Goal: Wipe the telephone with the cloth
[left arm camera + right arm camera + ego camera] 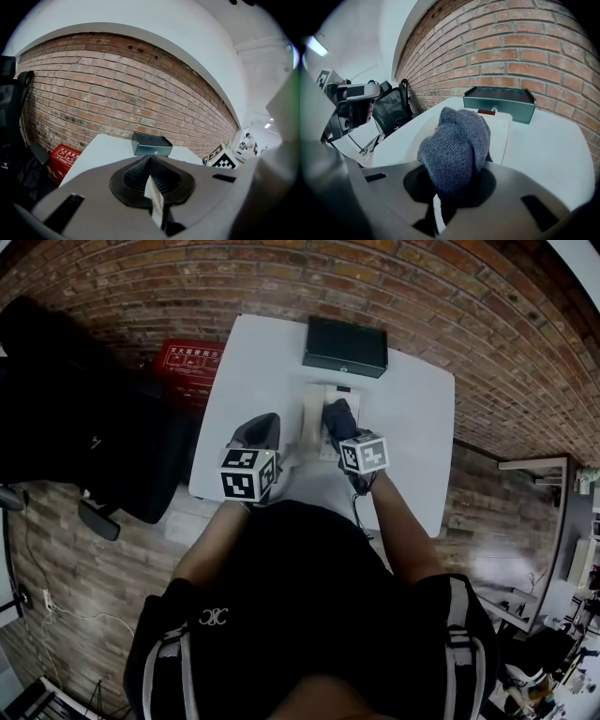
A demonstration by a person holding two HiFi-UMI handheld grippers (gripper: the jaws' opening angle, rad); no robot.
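Telephone (pixel 313 418) lengthwise twd wall (pixel 281 277)

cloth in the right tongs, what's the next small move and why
Probably draw the cloth along the telephone toward the dark box. The right tongs are shut on the bunched grey cloth, which sits over the telephone's near part, with pale surface beyond it uncovered. The left tongs are shut and empty, beside the telephone.
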